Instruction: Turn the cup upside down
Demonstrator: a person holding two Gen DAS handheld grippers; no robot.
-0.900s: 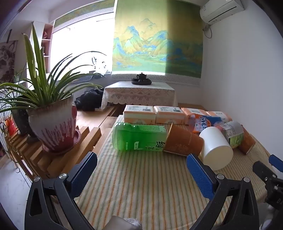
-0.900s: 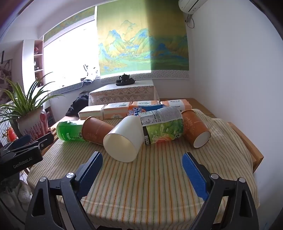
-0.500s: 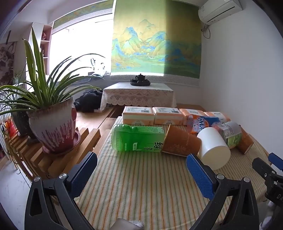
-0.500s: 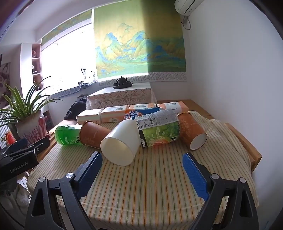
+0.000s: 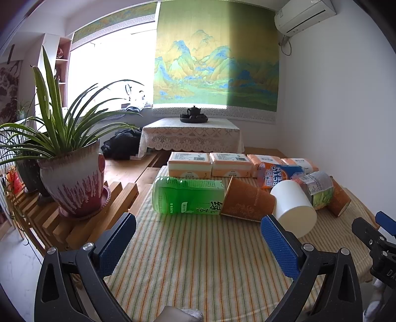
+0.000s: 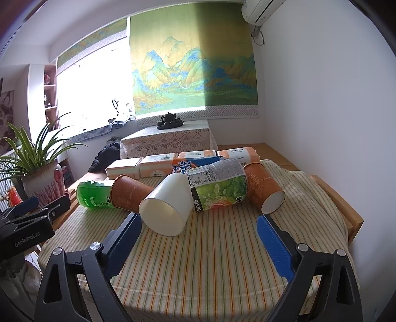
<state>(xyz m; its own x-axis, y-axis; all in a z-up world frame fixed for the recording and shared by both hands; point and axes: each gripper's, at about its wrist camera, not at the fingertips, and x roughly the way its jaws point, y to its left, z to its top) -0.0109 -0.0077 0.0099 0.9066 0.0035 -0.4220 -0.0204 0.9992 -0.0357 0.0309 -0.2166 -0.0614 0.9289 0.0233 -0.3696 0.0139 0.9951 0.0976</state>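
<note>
Approach step: both the right claw point(image 6: 198, 237) and left claw point(image 5: 198, 235) gape wide and empty before the white cup point(image 6: 168, 205) lying sideways, which next needs gripping

This is a lived-in home, a sitting or tea room. At the top centre of the frame a landscape blind point(image 5: 215, 67) covers part of a bright window point(image 5: 111, 76), and an air conditioner point(image 5: 305, 13) sits in the upper right on a plain white wall. Below the blind stands a low desk with a lace cloth point(image 5: 190, 135) carrying a dark tea set point(image 5: 194, 115). At left a potted plant point(image 5: 71, 173) rests on a slatted wooden stand point(image 5: 74, 228), with shelves point(image 6: 49, 91) behind. In the lower middle, a striped cloth point(image 6: 217, 250) covers a desk holding tissue packs point(image 5: 189, 164), drink bottles point(image 5: 185, 197) and paper cups point(image 5: 247, 203).
</note>
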